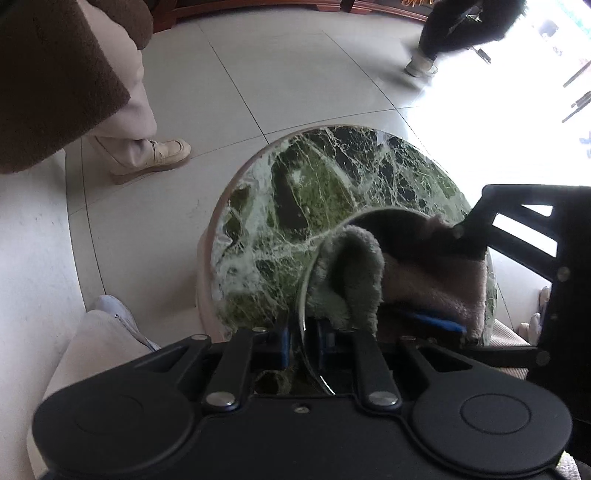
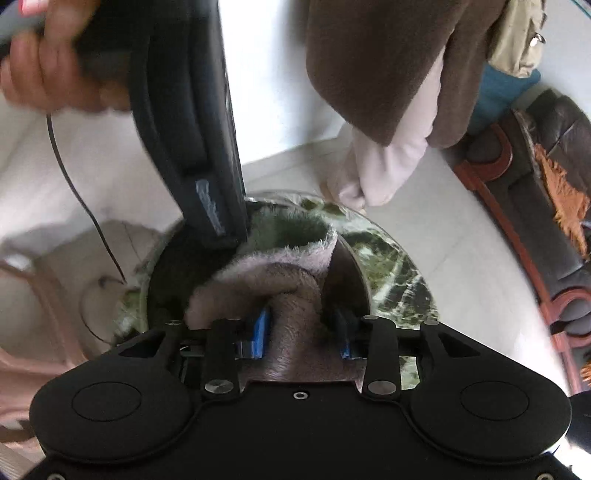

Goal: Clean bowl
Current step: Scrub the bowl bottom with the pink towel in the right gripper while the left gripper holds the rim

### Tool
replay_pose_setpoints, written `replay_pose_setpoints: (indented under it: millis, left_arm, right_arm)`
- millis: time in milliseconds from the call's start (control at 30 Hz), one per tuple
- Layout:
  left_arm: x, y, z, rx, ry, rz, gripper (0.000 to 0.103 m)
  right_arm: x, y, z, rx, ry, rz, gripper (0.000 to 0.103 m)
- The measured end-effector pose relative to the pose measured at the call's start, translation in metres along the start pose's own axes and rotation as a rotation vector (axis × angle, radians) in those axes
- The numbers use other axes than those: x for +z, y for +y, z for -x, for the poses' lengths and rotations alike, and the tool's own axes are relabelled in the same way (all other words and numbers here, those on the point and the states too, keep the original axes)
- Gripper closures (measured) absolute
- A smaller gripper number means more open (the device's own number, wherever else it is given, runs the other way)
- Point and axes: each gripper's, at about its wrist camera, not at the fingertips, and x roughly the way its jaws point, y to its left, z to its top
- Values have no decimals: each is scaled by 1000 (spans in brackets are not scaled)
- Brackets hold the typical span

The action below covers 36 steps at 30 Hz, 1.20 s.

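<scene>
A dark glass bowl (image 1: 391,223) (image 2: 173,273) sits near the edge of a small round green marble table (image 1: 295,192) (image 2: 399,273). My left gripper (image 1: 303,334) is shut on the bowl's near rim, with one blue pad on each side of the glass. In the right wrist view it (image 2: 225,232) comes down from above onto the rim. A fluffy grey-pink cloth (image 1: 354,266) (image 2: 280,280) is bunched inside the bowl. My right gripper (image 2: 301,332) (image 1: 454,277) is shut on it, and cloth fills the gap between the blue pads.
A hand (image 2: 48,70) holds the left gripper, and a thin cable (image 2: 81,199) hangs from it. A person's legs and beige shoe (image 1: 151,160) stand on the tiled floor left of the table. Another person (image 1: 461,29) stands far right. Dark wooden furniture (image 2: 517,221) lines the right side.
</scene>
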Motion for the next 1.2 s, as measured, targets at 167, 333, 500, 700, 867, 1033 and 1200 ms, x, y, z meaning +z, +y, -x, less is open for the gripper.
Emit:
replay_pose_setpoints:
  millis: [167,333,500,700,867,1033,1200]
  left_arm:
    - [-5,1,1,-8,1,31,92]
    - [-11,0,2,1,-1,49,92]
    - [-15,0,2,2,-3,85,91]
    - [-16,0,1,1,-3,104,90]
    - [-16,0,1,2,-6,114,90]
    - [-16,1,1,-1,-8,119,90]
    - [-16,1,1,5,-7,113,90]
  right_arm:
    - [2,2,-6,52,-7,-65,61]
    - [1,-13,-8,24,10,-148,81]
    - [3,-24,-1,38,5,-201,81]
    - [4,-16,-8,54,24,-231,75]
    - [-7,-16,-3,49,40,-302,77]
    - [-13,-4,6,80,44,-329,82]
    - [-3,1,5,96,24,-297,82]
